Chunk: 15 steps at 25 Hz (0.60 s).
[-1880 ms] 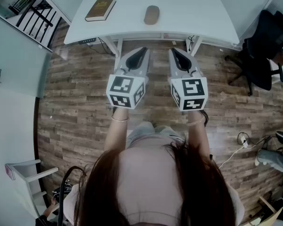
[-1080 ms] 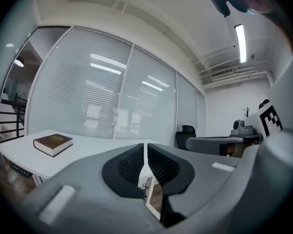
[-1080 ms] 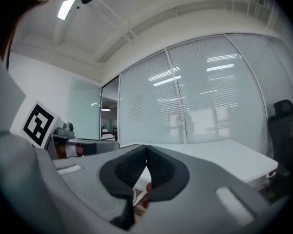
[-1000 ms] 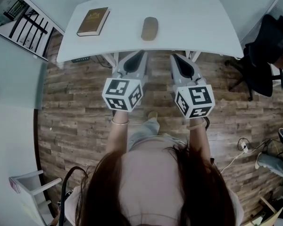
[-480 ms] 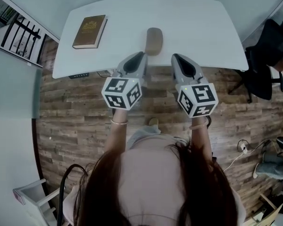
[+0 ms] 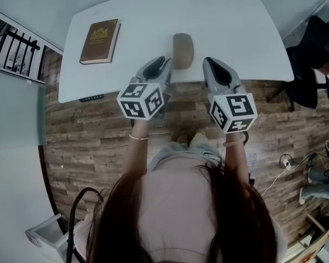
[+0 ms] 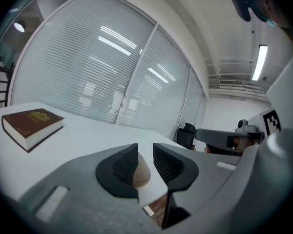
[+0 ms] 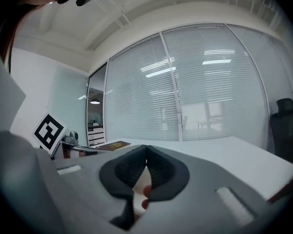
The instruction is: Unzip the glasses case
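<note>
- Person stands at the near edge of the white table (image 6: pixel 236 32) with a gripper in each hand. Both are held low and roughly level, reaching in over the edge. Neither touches anything. I judge this an approach, with the unzipping not yet begun.
- Left gripper (image 7: pixel 145 156): its jaws have just been opening and now stand a little apart, with nothing between the pads. Probably readied to take the case body and steady it.
- Right gripper (image 8: pixel 146 152): jaws pressed together, empty. Likely reserved for the zip pull, which I cannot make out from here.
- Glasses case (image 6: pixel 182 50): tan, oval, lying flat close to the table's near edge. It looks closed as far as I can tell.
  - It sits just ahead of both tools, in the gap between their tips and nearer the left one.
  - Along the left gripper's jaws it shows through the opening, beyond the pads and apart from them.
  - From the right gripper it lies ahead and to the left.
- Farther out, left of the left gripper: a brown book (image 6: pixel 100 40), well apart from the case and out of the way.
</note>
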Each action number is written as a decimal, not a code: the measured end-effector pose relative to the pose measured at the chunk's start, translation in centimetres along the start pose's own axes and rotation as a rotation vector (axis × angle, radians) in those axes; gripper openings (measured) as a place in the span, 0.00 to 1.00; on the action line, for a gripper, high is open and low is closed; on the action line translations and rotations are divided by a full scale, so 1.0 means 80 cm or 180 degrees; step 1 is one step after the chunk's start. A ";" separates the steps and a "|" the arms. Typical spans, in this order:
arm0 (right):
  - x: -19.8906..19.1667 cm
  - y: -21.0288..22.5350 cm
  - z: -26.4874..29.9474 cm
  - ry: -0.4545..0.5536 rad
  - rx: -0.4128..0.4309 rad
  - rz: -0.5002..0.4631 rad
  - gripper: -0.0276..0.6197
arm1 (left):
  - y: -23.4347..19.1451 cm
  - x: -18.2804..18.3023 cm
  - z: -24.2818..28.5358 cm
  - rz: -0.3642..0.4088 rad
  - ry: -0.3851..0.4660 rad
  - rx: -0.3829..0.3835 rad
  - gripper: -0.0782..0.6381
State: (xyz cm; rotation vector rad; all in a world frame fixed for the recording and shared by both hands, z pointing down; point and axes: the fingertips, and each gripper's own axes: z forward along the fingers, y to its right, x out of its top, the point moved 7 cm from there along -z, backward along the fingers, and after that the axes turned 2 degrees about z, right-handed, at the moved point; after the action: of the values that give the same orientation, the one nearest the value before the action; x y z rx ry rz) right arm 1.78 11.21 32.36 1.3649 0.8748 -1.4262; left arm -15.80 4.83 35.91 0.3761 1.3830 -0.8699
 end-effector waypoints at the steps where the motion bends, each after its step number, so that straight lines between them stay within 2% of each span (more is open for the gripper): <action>1: -0.001 0.001 0.004 -0.0016 -0.0009 -0.0008 0.05 | -0.005 -0.001 0.005 -0.0048 -0.0013 -0.0005 0.25; 8: -0.005 0.020 0.027 -0.0108 -0.0024 0.0018 0.05 | -0.027 -0.012 0.044 -0.0307 -0.0234 -0.0020 0.30; 15: -0.006 0.050 0.065 -0.0174 0.0117 0.0026 0.05 | -0.042 -0.018 0.082 -0.0504 -0.0397 0.0030 0.33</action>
State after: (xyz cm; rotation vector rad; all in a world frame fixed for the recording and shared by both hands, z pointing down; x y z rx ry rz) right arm 3.88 5.21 33.92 1.3489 0.8104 -1.4730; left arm -13.57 -1.46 39.38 0.2176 1.3060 -1.0134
